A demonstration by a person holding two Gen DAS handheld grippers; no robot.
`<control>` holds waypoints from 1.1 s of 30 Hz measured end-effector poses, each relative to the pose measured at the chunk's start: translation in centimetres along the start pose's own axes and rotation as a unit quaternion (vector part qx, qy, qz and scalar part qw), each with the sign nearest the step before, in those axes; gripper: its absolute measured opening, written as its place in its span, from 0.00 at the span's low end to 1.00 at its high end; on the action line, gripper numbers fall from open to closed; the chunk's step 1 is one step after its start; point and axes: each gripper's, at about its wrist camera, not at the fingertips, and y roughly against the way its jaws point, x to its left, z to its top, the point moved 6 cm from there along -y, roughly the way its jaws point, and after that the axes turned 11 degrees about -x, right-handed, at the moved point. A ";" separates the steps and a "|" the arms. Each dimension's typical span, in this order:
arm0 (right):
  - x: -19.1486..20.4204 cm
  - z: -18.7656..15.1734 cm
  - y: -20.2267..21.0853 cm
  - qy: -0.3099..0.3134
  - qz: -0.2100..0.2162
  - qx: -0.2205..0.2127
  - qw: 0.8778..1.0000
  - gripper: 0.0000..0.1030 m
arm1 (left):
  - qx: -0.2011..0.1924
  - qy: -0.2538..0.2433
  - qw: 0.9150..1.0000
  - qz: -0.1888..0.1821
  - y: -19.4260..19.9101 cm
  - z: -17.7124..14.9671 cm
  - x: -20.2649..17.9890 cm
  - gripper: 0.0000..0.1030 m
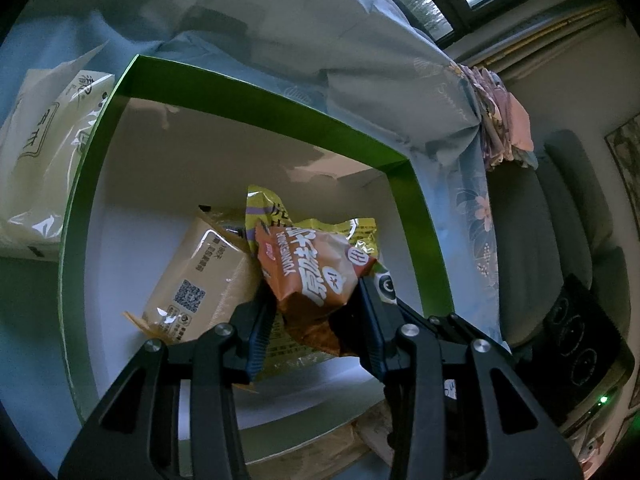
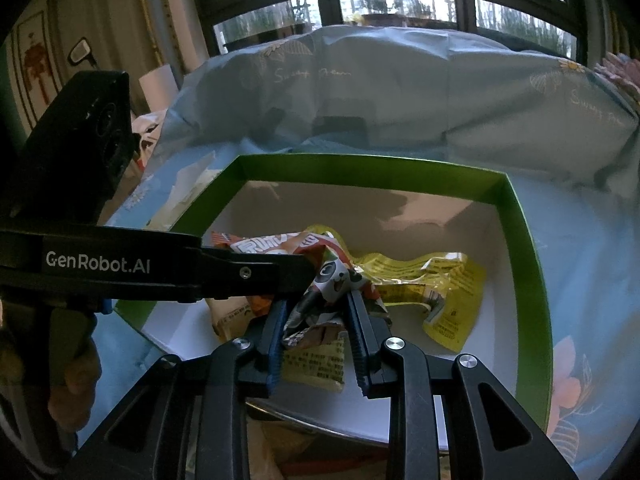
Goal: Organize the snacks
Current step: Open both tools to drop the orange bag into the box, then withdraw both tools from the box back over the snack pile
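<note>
A white box with a green rim (image 1: 248,92) (image 2: 520,240) lies on blue bedding. My left gripper (image 1: 316,312) is shut on an orange-brown snack packet (image 1: 316,268) just above the box floor. From the right wrist view the left gripper (image 2: 296,268) reaches in from the left, still holding that orange packet (image 2: 268,246). My right gripper (image 2: 318,328) is shut on a crumpled panda-printed packet (image 2: 336,280) right beside it. In the box lie a tan packet (image 1: 200,280) and a yellow packet (image 1: 272,208) (image 2: 444,280). The left fingers hide most of the panda packet (image 1: 386,284).
A large cellophane-wrapped beige pack (image 1: 48,140) lies outside the box on its left. A bunched blue floral quilt (image 2: 400,92) rises behind the box, with windows beyond. A grey seat (image 1: 560,220) stands to the right. A hand (image 2: 72,384) grips the left tool's handle.
</note>
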 end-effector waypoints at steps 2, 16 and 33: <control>-0.1 0.0 -0.1 0.000 0.001 0.001 1.000 0.28 | -0.001 -0.002 1.000 0.002 0.1 0.0 0.0 0.39; -0.4 0.2 0.6 0.000 -0.019 -0.003 1.000 0.40 | -0.013 -0.004 1.000 0.021 0.7 0.2 0.2 0.68; -1.3 0.9 6.9 -0.009 -0.079 -0.072 0.994 0.64 | -0.067 -0.092 0.992 0.047 4.2 0.0 -3.7 0.90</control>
